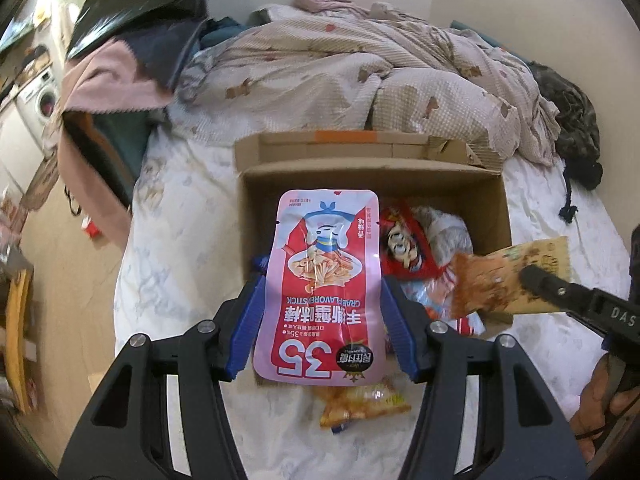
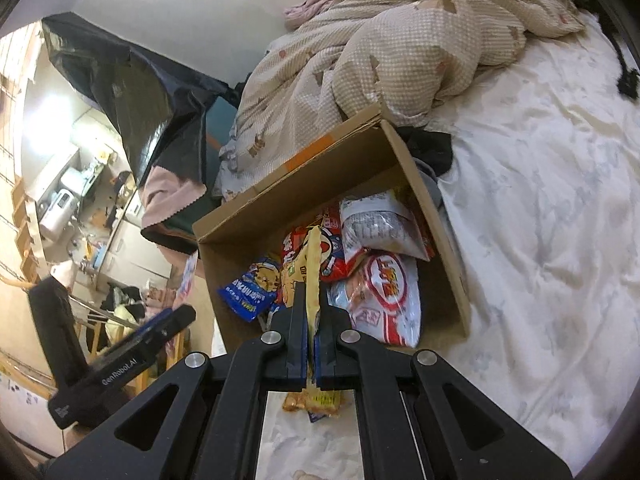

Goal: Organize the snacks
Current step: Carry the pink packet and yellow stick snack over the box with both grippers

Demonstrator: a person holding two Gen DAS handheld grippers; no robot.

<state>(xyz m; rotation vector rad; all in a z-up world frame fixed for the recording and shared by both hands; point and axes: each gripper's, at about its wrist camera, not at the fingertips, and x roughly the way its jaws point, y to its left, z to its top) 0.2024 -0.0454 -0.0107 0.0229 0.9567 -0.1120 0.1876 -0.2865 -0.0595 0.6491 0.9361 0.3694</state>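
Between the blue pads (image 1: 249, 320) of the left gripper (image 1: 320, 320) hangs the pink crab-stick pouch (image 1: 320, 292), clamped by its two side edges with the jaws standing part way apart at the pouch's width. Its long axis runs straight ahead of the fingers, the far end reaching over the near wall of the cardboard box (image 1: 372, 178). Ahead of and below those fingertips the left part of the box floor looks bare, so I judge that the pouch needs only a short carry forward and a release to land inside.

Off to the right of those fingers, the right gripper (image 1: 536, 280) pinches an orange-and-tan packet (image 1: 504, 276) flat between jaws pressed together on it; seen from the right wrist view, the right gripper (image 2: 311, 312) holds this packet (image 2: 314, 264) edge-on, its long axis pointing forward over the box's near rim. Beyond its fingertips lie a blue bag (image 2: 256, 284), a red bag (image 2: 320, 252) and a white-and-red bag (image 2: 384, 292), crowding the middle and right side of the box.

Both hands stand at the near wall, the left one over the emptier side (the better slot, to my eye). Edges to mind: the near rim under both packets and the raised back flap (image 1: 340, 148). Behind the fingers of both grippers one yellow snack bag (image 1: 360, 404) lies on the white sheet (image 1: 168, 248), outside the box and not yet gathered.
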